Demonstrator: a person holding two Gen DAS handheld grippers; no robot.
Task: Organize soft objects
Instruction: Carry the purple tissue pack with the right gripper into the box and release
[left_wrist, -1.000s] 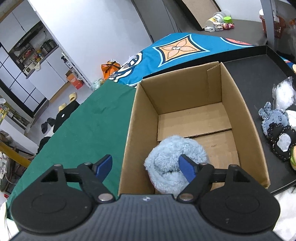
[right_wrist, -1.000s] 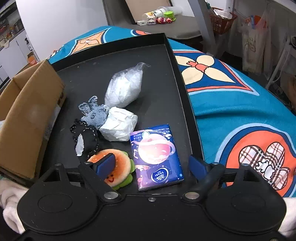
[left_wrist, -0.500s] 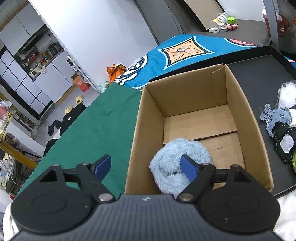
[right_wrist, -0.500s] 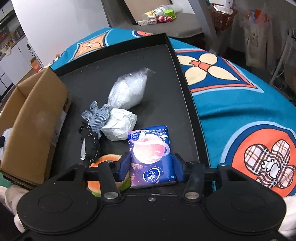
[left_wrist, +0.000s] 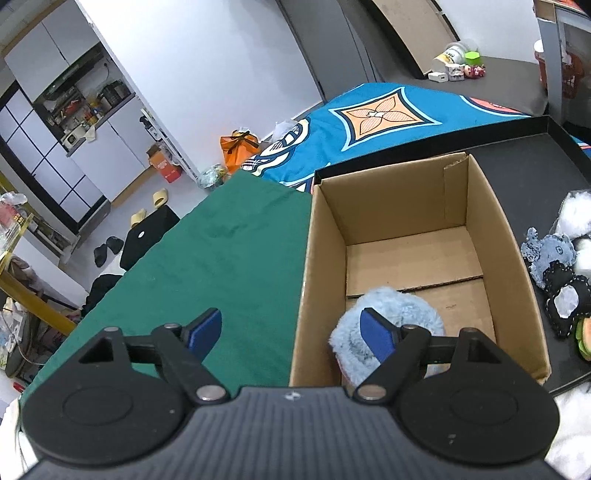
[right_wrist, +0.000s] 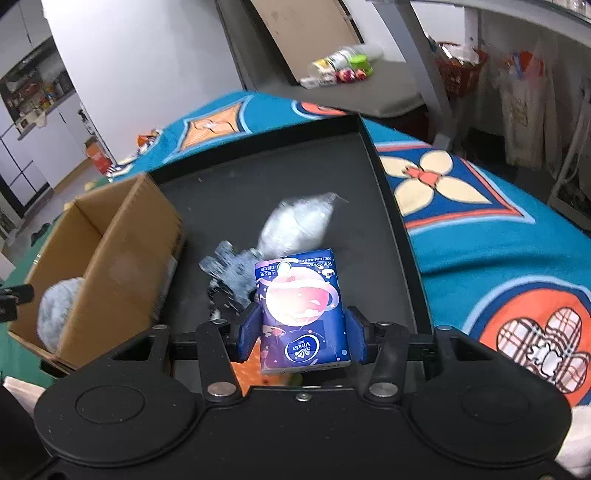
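Gripping the purple tissue pack (right_wrist: 303, 310) between both blue pads, my right gripper (right_wrist: 302, 334) has just closed on it: a second ago those jaws stood wide with the pack lying flat on the black tray (right_wrist: 229, 192), and now the pack is off the tray floor, its printed face toward my camera. The orange plush (right_wrist: 245, 369) beside it is mostly hidden under my fingers, and the grey knitted toy (right_wrist: 229, 269) and the clear bag of white stuffing (right_wrist: 295, 225) lie just behind the pack on the tray. My left gripper (left_wrist: 291, 334) is released, jaws wide with nothing between them, as before; it straddles the near left wall of the cardboard box (left_wrist: 498, 236), which looks a little farther off than it did. The fluffy blue toy (left_wrist: 384, 332) lies in the box's near corner.
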